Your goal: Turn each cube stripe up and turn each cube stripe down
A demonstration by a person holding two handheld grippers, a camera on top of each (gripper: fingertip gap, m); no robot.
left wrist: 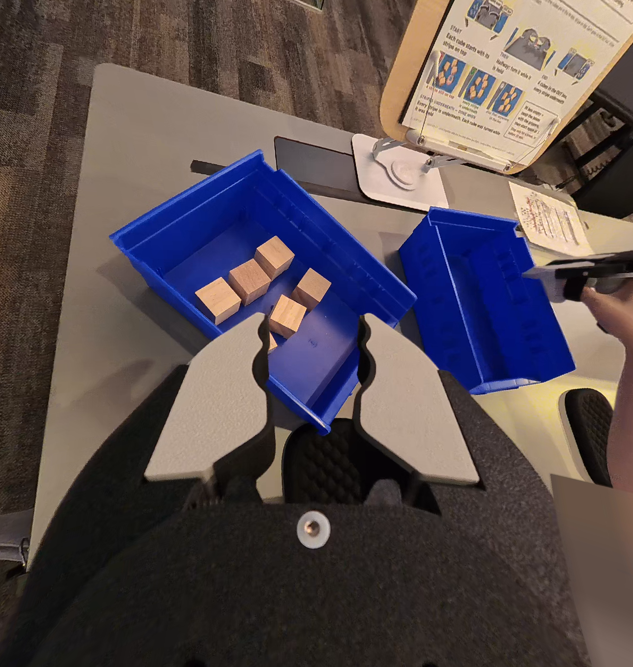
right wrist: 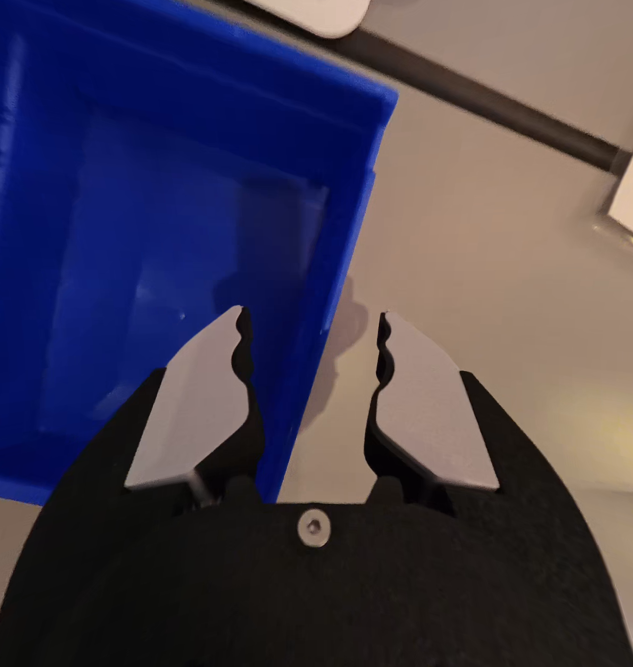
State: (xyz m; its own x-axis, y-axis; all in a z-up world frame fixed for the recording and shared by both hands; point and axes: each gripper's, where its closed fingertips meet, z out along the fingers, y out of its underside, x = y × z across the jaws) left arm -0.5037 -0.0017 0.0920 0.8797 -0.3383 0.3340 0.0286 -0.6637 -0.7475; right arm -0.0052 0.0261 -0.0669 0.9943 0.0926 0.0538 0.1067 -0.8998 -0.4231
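Five plain-faced wooden cubes [left wrist: 262, 279] lie in the left blue bin [left wrist: 185, 231] on the grey bench [left wrist: 127, 162] — left tongs [left wrist: 312, 317] spread above it, right tongs [right wrist: 313, 314] gaping, empty, astride the other bin's [right wrist: 358, 202] wall.

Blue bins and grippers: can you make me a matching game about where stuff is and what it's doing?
Things:
1. Left blue bin
2. Right blue bin
3. Left gripper
4. Stand with the instruction sheet

States:
A. Open, above the bin with the cubes
B. Holds wooden cubes
C. Behind the bins
D. Nothing inside

Pairs: 1-B, 2-D, 3-A, 4-C
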